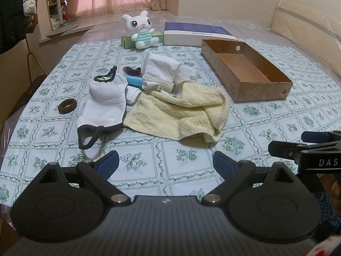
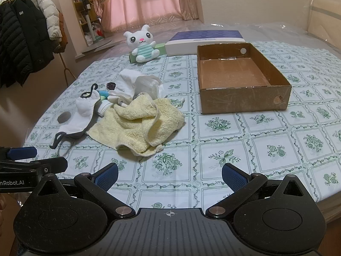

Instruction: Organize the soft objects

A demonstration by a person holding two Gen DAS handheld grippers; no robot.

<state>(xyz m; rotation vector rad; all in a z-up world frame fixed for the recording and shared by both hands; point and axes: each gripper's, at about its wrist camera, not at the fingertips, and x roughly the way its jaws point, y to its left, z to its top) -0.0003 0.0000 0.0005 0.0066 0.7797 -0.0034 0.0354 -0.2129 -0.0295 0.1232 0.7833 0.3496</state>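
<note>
A crumpled yellow towel (image 1: 181, 111) (image 2: 140, 123) lies mid-table in a heap of soft things: a white face mask with black straps (image 1: 104, 104) (image 2: 78, 115), white cloths (image 1: 162, 70) (image 2: 136, 85), a blue item (image 1: 133, 82) and a brown hair tie (image 1: 67, 105). An empty cardboard box (image 1: 245, 72) (image 2: 240, 79) stands to the right of the heap. A white plush bunny (image 1: 141, 31) (image 2: 142, 44) sits at the back. My left gripper (image 1: 165, 164) and right gripper (image 2: 169, 178) are open and empty, low over the near table, short of the towel. The right gripper also shows in the left wrist view (image 1: 302, 147).
A purple-and-white flat box (image 1: 198, 34) (image 2: 206, 40) and a green box (image 1: 127, 40) stand behind the bunny. The floral tablecloth (image 1: 191, 170) covers the round table. Coats (image 2: 25, 32) hang on a rack at the left.
</note>
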